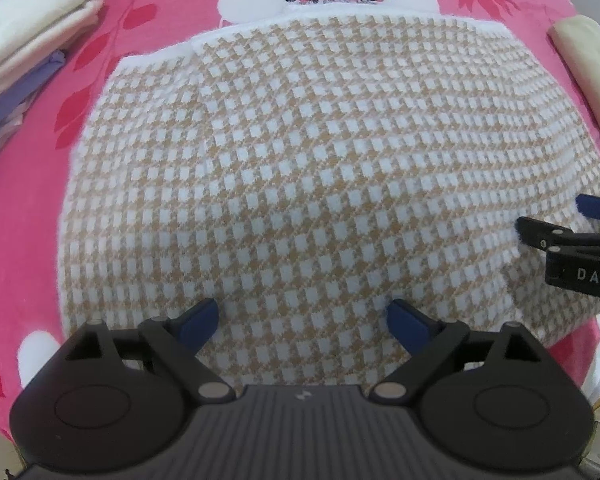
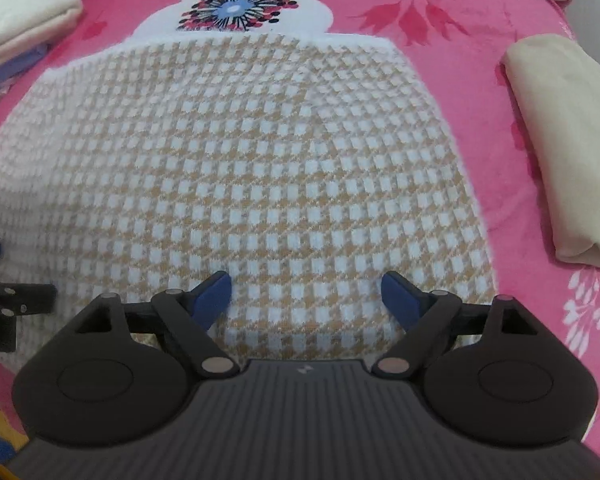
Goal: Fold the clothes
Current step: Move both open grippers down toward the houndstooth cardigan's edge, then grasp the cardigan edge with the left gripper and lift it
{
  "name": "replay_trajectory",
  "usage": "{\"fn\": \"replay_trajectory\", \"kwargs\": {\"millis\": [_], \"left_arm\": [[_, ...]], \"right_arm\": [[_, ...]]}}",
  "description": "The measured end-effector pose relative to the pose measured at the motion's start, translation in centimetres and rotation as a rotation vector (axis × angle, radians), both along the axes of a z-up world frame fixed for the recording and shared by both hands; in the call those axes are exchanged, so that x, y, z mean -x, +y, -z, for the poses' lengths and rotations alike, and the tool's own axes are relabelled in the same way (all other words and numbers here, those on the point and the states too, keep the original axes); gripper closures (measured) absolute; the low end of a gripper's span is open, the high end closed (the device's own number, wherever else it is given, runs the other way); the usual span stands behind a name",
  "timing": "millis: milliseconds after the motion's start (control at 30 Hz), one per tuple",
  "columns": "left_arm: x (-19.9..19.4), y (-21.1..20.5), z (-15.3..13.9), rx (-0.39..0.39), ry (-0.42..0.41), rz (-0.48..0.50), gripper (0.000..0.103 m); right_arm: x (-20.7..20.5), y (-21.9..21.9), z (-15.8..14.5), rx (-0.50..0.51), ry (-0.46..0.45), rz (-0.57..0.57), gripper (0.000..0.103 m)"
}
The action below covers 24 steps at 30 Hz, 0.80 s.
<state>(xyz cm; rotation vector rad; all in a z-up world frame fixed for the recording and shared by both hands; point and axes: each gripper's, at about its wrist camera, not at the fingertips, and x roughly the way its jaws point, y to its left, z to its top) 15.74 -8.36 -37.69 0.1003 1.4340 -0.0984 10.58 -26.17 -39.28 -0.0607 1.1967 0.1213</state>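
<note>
both grippers hang spread wide above the cloth with nothing between their pads: the left gripper points straight down over the near part of the checked garment, and the right gripper tilts down over the same piece's near right part; its tip also shows at the right edge of the left view.

the garment, a tan-and-white houndstooth knit with a white trim along its far edge, lies folded into a broad rectangle in the middle of the pink flowered blanket. a cream folded stack with some lilac cloth under it sits to the far left, well apart, and another cream folded piece lies to the right, near but not touching.

it looks thick, soft and light, a fabric that will sag and bunch rather than hold shape, not slippery. for a further fold, the near edge or the two near corners seem the best holds, pinching all layers together so the lower ones do not trail.
</note>
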Motion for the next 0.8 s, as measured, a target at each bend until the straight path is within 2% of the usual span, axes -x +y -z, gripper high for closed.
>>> {"fn": "replay_trajectory", "kwargs": {"millis": [400, 533, 600, 667, 800], "left_arm": [[0.0, 0.2, 0.2, 0.010, 0.000, 0.005, 0.009], [0.5, 1.1, -0.3, 0.059, -0.018, 0.012, 0.013], [1.4, 2.6, -1.2, 0.110, -0.062, 0.017, 0.020], [2.6, 4.3, -2.5, 0.168, -0.123, 0.021, 0.021], [5.6, 9.4, -5.4, 0.264, -0.315, -0.032, 0.021]], "right_arm": [[0.1, 0.5, -0.1, 0.006, 0.000, 0.002, 0.015], [0.0, 0.5, 0.0, 0.010, 0.003, -0.003, 0.014], [-0.1, 0.5, 0.1, 0.009, 0.008, -0.007, 0.014], [-0.3, 0.5, 0.1, 0.009, 0.013, -0.014, 0.014], [-0.6, 0.4, 0.1, 0.006, 0.022, -0.025, 0.012]]}}
